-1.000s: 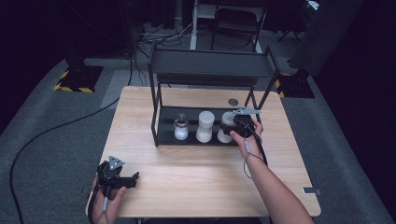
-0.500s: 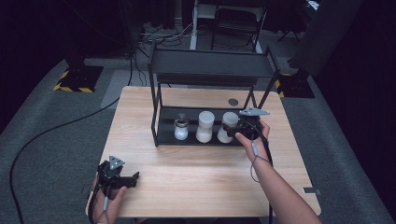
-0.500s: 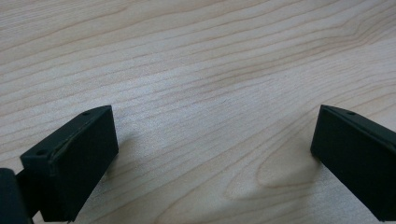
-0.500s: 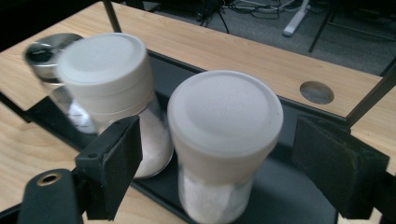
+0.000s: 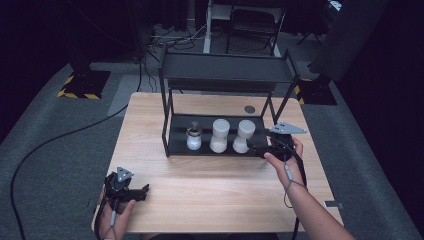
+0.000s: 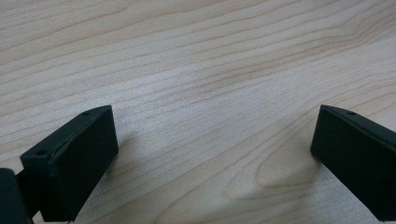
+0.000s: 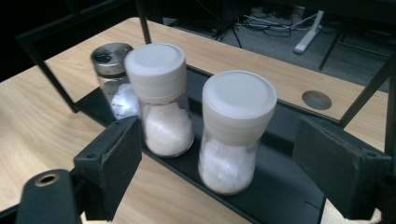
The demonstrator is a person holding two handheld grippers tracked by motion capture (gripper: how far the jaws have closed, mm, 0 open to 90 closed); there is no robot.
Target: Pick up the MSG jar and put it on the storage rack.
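High view: right gripper [image 5: 255,149] at the right end of the rack [image 5: 225,75], level with the lower tray [image 5: 176,145], just beside the right-hand grinder [image 5: 245,136] but apart from it. Jaws apart, just been opening, gripping nothing. Left gripper [image 5: 142,191] down on the table [image 5: 210,200] near the front left corner, well apart from the work.

To finish the release well: draw straight back along the tray edge, jaws kept wide, no sideways swing. Worth minding the rack's right post and the tall, narrow-waisted grinder, likely to tip at a nudge near the cap.

Left gripper view: left gripper [image 6: 212,154] with jaws wide apart over bare wood, holding nothing.

Right gripper view: right gripper [image 7: 219,154] looking at the grinder [image 7: 238,100] from a little way off, black jaws to either side in the foreground, not touching. Upright on the black tray, near its front edge: clear glass body pinched at the waist, coarse white salt in the lower half, broad white cap. Second grinder [image 7: 156,70] just beside it, then a shaker [image 7: 112,56] with a metal lid.
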